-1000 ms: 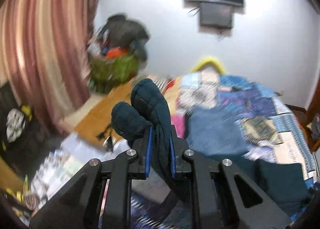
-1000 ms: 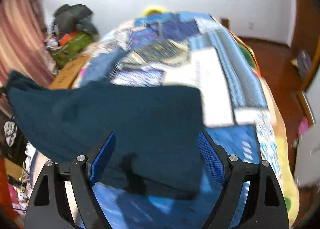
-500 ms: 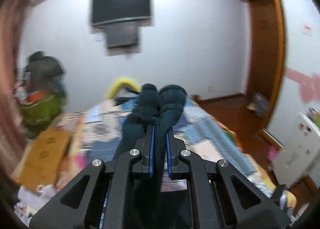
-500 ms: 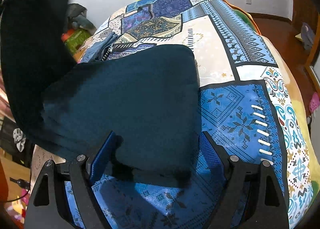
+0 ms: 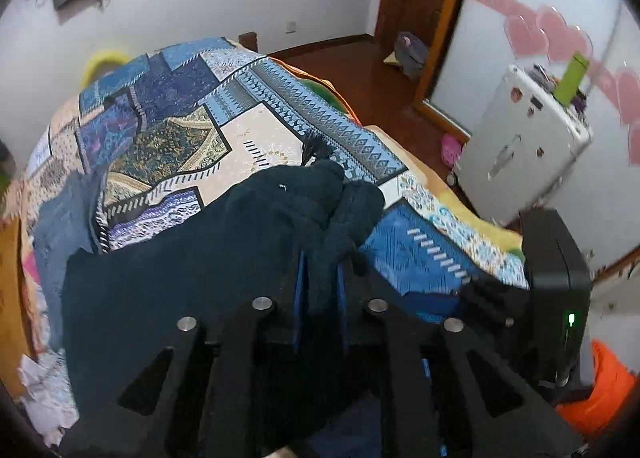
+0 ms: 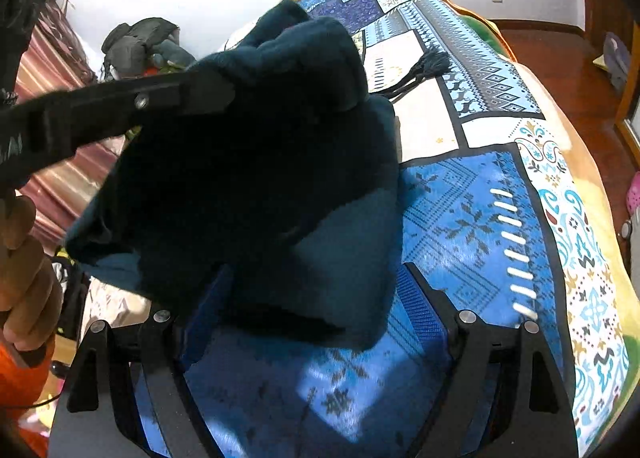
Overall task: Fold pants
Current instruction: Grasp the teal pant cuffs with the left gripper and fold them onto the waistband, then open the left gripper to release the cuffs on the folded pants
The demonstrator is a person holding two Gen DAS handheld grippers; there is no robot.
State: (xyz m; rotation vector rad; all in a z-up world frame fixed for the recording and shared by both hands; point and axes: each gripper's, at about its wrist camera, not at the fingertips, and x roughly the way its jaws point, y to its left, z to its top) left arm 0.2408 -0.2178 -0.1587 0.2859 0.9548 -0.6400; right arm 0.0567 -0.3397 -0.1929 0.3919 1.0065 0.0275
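Note:
Dark teal pants lie partly folded on the patchwork bedspread. My left gripper is shut on a bunched end of the pants, holding it over the folded part. In the right wrist view that left gripper comes in from the left with the bunched cloth above the pants. My right gripper is open, its blue pads on either side of the pants' near edge. A dark drawstring tassel trails onto the bedspread.
The bed's right edge drops to a wooden floor. A white cabinet stands right of the bed. A pile of bags and a striped curtain are at the left. A blue garment lies at the bed's left.
My left gripper has swung the held end of the pants from the left across and down over the folded part. The right gripper has stayed open at the near edge.

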